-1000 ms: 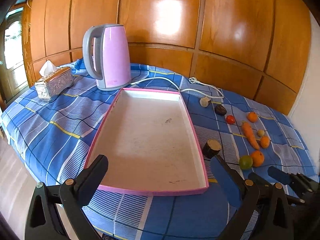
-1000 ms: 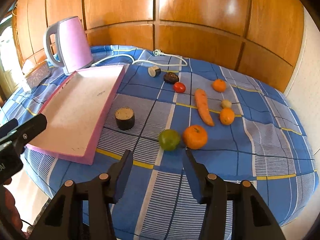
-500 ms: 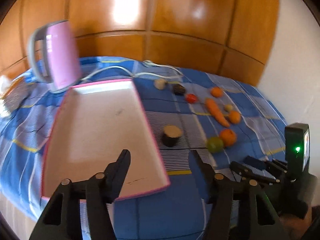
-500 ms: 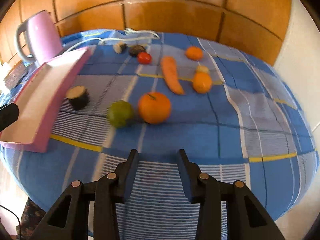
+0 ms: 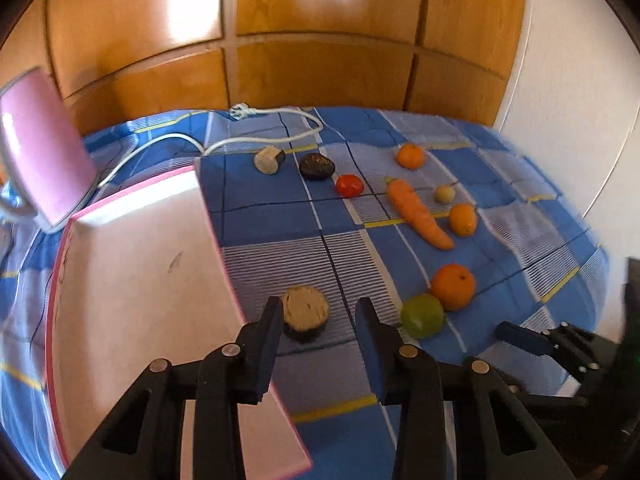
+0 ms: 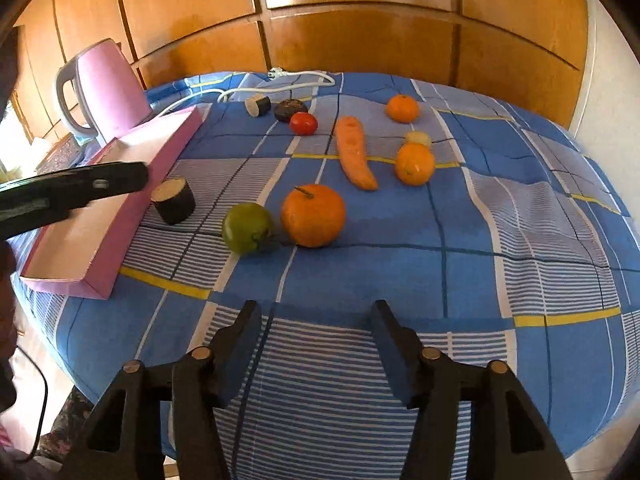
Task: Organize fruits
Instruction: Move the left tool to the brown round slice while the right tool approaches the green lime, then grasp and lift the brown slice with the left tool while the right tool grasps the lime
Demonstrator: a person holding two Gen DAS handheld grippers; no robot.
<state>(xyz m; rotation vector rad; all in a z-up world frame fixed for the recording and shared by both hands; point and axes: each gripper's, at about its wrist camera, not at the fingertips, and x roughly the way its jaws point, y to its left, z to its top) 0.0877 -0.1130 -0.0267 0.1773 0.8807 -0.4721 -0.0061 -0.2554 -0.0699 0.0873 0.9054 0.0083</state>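
Note:
A pink tray (image 5: 132, 280) lies on the blue checked cloth, also in the right wrist view (image 6: 132, 184). A dark cut stub (image 5: 305, 312) (image 6: 173, 200) stands beside its right edge. A green fruit (image 5: 422, 316) (image 6: 248, 227) touches a big orange (image 5: 453, 286) (image 6: 313, 216). Behind lie a carrot (image 5: 418, 214) (image 6: 354, 152), smaller oranges (image 6: 414, 163) (image 6: 402, 108), a tomato (image 5: 349, 185) (image 6: 303, 123) and a dark fruit (image 5: 317, 166). My left gripper (image 5: 318, 316) is open, its jaws either side of the stub, slightly short of it. My right gripper (image 6: 316, 320) is open and empty near the front edge.
A pink kettle (image 5: 40, 152) (image 6: 104, 88) stands behind the tray, its white cord (image 5: 256, 136) running across the back. A second cut stub (image 5: 269, 160) and a small pale fruit (image 5: 444, 193) lie at the back. Wood panels (image 6: 360, 20) close the far side.
My left gripper has swung right from over the tray toward the dark stub. My right gripper has opened wider and drawn back slightly from the orange.

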